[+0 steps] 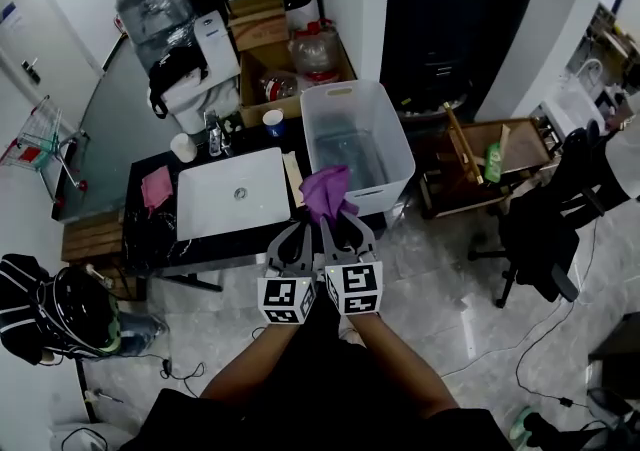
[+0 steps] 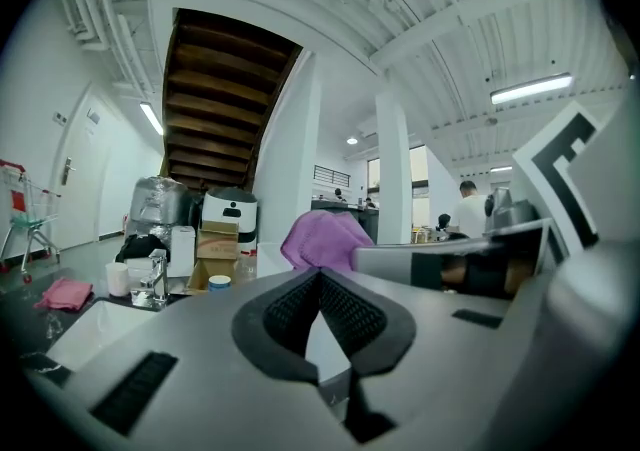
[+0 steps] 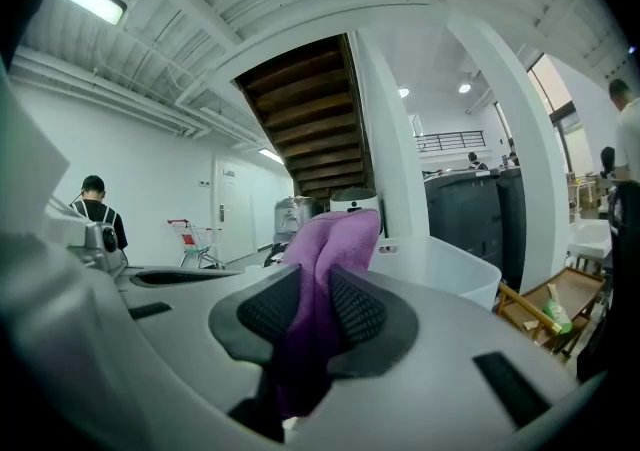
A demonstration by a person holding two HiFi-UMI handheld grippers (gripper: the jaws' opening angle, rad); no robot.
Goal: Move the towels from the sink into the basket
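My right gripper [image 1: 331, 220] is shut on a purple towel [image 1: 327, 190], which bunches up above the jaws at the near-left corner of the white plastic basket [image 1: 390, 129]. In the right gripper view the towel [image 3: 335, 239] is pinched between the ribbed pads [image 3: 358, 307], with the basket [image 3: 440, 274] just behind it. My left gripper [image 1: 297, 230] sits close beside the right one, shut, with nothing between its pads [image 2: 352, 314]; the purple towel [image 2: 322, 239] shows beyond it. The white sink [image 1: 232, 194] lies left of both grippers, its bowl bare. A pink towel [image 1: 156, 186] lies on the black counter left of the sink.
A faucet [image 1: 213, 134], a white cup [image 1: 182, 147] and a blue-rimmed cup [image 1: 273, 122] stand behind the sink. Cardboard boxes [image 1: 262, 34] are stacked further back. A wooden crate [image 1: 480, 164] and a black office chair [image 1: 545, 219] stand to the right. A shopping cart [image 1: 35, 139] is at the far left.
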